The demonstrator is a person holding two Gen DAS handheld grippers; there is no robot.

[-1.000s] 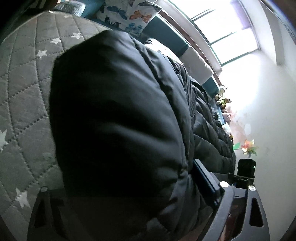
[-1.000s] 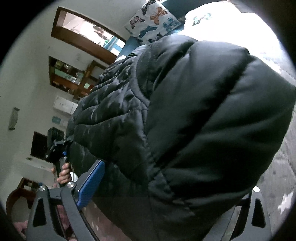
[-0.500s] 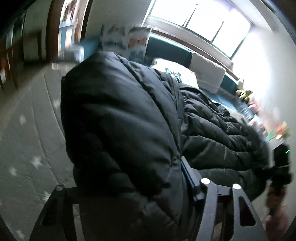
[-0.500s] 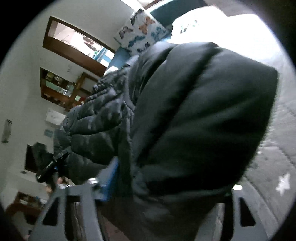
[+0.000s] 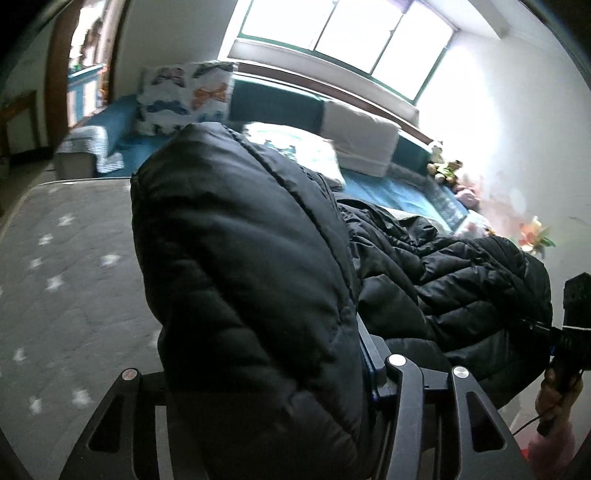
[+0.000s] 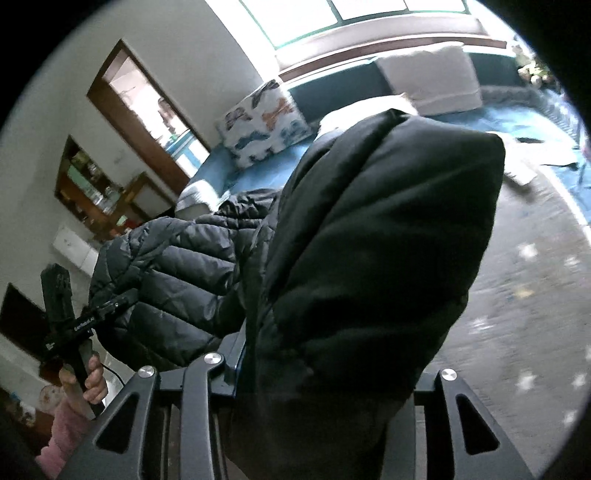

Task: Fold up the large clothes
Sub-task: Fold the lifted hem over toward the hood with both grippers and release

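A: Black puffer jacket (image 5: 251, 288), centre of the left wrist frame; a padded fold bulges up between the fingers of the left gripper (image 5: 269, 373), whose jaws are clamped on it.

B: And the rest of the garment?

A: It stretches across to the right edge, where the other gripper shows. In the right wrist frame the jacket (image 6: 369, 258) again fills the centre, pinched in the right gripper (image 6: 317, 373), jaws closed on a thick fold; quilted panels trail toward the lower left.

B: Surroundings?

A: Grey star-patterned quilt (image 5: 62, 280), left of frame, below the jacket. Butterfly-print cushion (image 5: 184, 96), upper left, on a blue sofa (image 5: 384, 192). Window (image 5: 347, 33) along the top edge.
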